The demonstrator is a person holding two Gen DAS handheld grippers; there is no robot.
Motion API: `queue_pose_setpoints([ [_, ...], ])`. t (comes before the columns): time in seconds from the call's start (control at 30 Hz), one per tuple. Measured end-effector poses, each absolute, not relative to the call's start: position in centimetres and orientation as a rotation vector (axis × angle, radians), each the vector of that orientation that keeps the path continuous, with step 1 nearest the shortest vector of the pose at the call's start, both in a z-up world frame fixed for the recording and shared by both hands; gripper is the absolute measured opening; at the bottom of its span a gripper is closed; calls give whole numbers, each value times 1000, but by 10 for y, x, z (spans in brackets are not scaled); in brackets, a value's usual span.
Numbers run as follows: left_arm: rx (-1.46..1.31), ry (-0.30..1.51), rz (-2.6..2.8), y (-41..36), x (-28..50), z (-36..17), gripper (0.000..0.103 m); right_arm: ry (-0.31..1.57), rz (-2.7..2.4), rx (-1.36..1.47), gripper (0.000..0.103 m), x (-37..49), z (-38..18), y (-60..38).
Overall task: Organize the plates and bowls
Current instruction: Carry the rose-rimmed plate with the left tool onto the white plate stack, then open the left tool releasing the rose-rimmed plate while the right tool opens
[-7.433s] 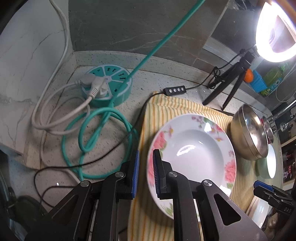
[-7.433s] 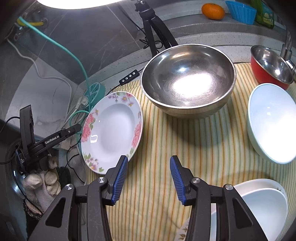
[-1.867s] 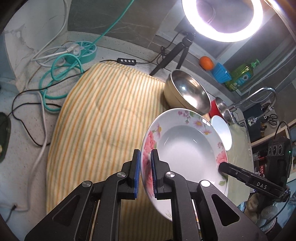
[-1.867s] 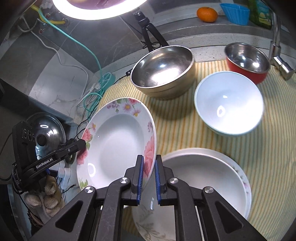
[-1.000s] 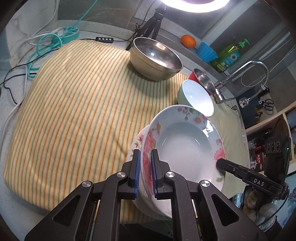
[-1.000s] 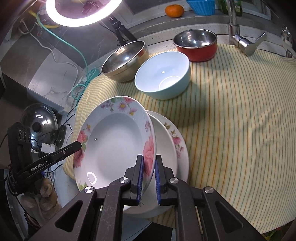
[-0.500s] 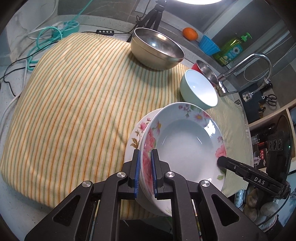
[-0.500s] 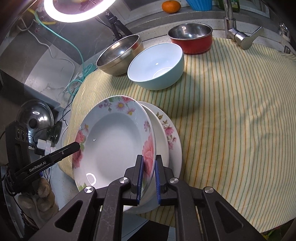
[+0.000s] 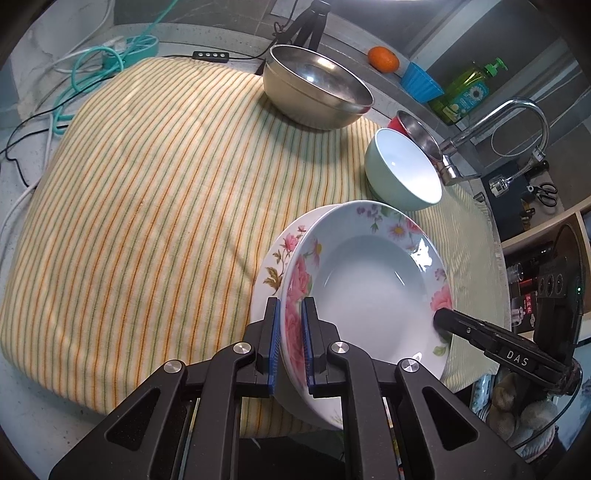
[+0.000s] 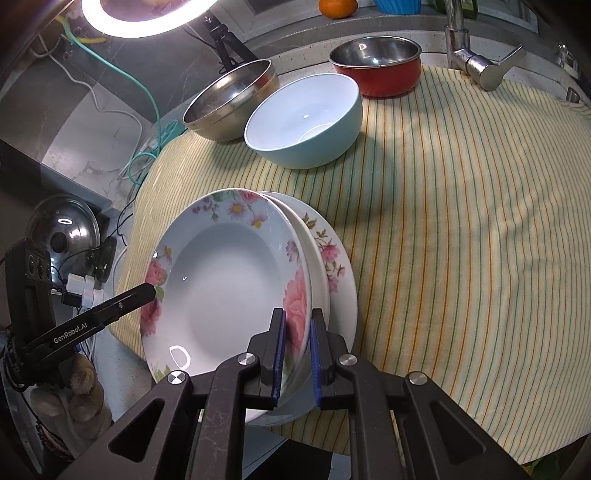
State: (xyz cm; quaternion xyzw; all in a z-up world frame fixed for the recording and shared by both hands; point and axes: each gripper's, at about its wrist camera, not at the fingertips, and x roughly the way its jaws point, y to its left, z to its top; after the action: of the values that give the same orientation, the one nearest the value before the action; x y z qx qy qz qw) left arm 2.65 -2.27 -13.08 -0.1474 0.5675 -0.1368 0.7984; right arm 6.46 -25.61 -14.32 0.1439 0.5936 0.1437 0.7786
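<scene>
A deep floral plate (image 9: pixel 373 288) (image 10: pixel 229 284) sits over a stack of white floral plates (image 9: pixel 275 266) (image 10: pixel 328 258) at the near edge of the striped cloth. My left gripper (image 9: pixel 290 347) is shut on the plate's left rim, and it shows as a black finger in the right wrist view (image 10: pixel 110 308). My right gripper (image 10: pixel 295 356) is shut on the opposite rim, seen in the left wrist view (image 9: pixel 480 332). A light blue bowl (image 10: pixel 304 122) (image 9: pixel 402 173), a steel bowl (image 9: pixel 317 88) (image 10: pixel 229 107) and a red steel-lined bowl (image 10: pixel 376 66) stand behind.
The yellow striped cloth (image 9: pixel 147 192) (image 10: pixel 461 221) covers the counter. A tap (image 9: pixel 491 125) (image 10: pixel 476 62) stands at the back by the red bowl. A ring light on a tripod (image 10: pixel 147 14), cables with a teal power strip (image 9: pixel 122 51), an orange (image 9: pixel 384 59) and a pot lid (image 10: pixel 62 229) surround it.
Both grippers have carried the deep floral plate from the cloth's far left to the stack of plates and lowered it onto the stack. Both stay shut on its rim.
</scene>
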Motion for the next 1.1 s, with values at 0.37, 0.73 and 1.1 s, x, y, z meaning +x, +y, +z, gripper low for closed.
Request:
queue_pose_setpoints([
  [0.37,-291,1231,-294,-25,27,-134,9,1305,303,270,14,69,-147,-249],
  [0.73,-290,1259,-326,-26,33,-137,9,1317,312,302,22,70,-145,-253],
  [1.1,-284,1273,-359,-25,41,-139,9,1287,279,470,31,77,-135,-279],
])
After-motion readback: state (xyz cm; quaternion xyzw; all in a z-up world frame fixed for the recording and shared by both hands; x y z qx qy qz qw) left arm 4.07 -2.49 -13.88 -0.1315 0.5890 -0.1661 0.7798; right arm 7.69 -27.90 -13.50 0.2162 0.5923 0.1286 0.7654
